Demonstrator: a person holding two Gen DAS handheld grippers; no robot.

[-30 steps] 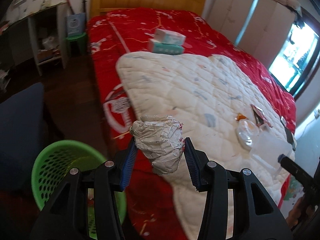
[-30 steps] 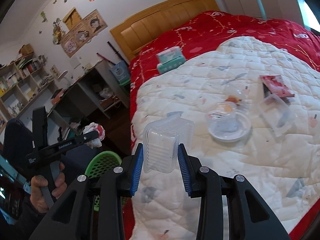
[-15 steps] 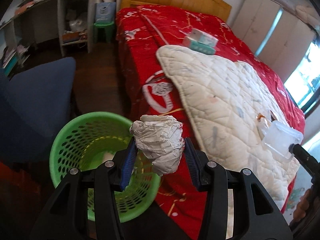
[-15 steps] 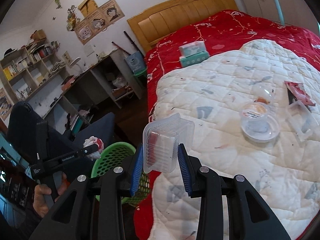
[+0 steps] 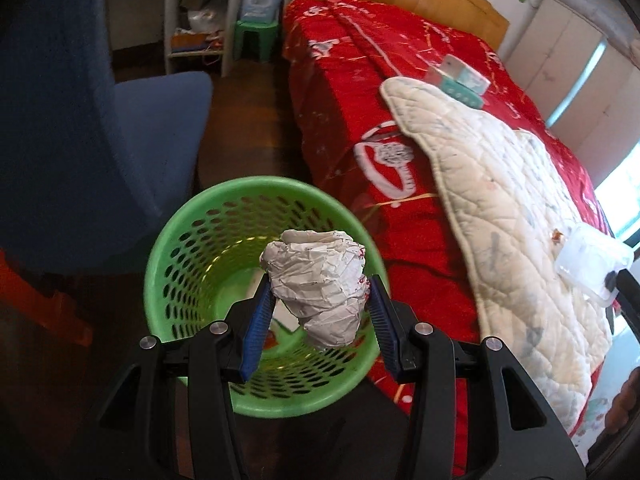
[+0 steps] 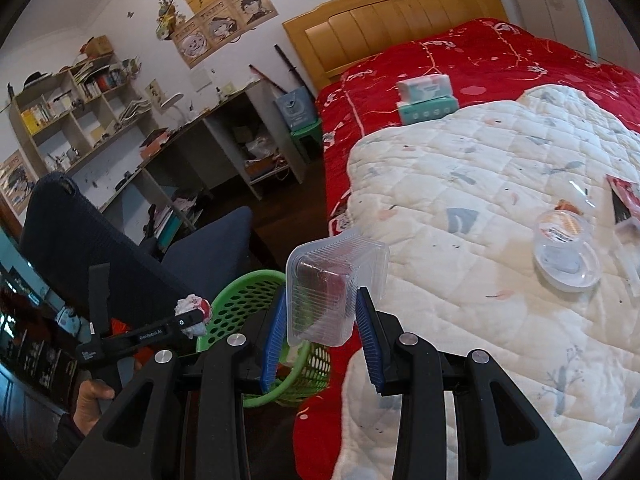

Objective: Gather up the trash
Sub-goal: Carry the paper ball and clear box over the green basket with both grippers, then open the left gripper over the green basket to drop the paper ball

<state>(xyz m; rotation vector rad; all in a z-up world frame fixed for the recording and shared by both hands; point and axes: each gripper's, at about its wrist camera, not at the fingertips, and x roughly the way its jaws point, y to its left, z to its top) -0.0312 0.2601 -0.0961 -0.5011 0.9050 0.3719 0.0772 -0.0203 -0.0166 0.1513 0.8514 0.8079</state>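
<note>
beside the bed [image 5: 340,80], green basket [image 5: 168,256] under tongs-held crumpled paper [image 5: 320,280].

The left gripper [image 5: 318,312] points steeply downward, its black arms spread in a V from the bottom of its wrist view and its blue-padded jaws closed on a crumpled paper ball [image 5: 318,280] that bulges above the pads. In the right wrist view the same tool shows side-on at lower left, gripped low on its handle by the person's left hand [image 6: 90,400], with a dark sleeve below. The right gripper [image 6: 322,320] tilts less steeply, jaws pressed on both sides of a clear plastic box [image 6: 332,280] standing upright between the pads
</note>
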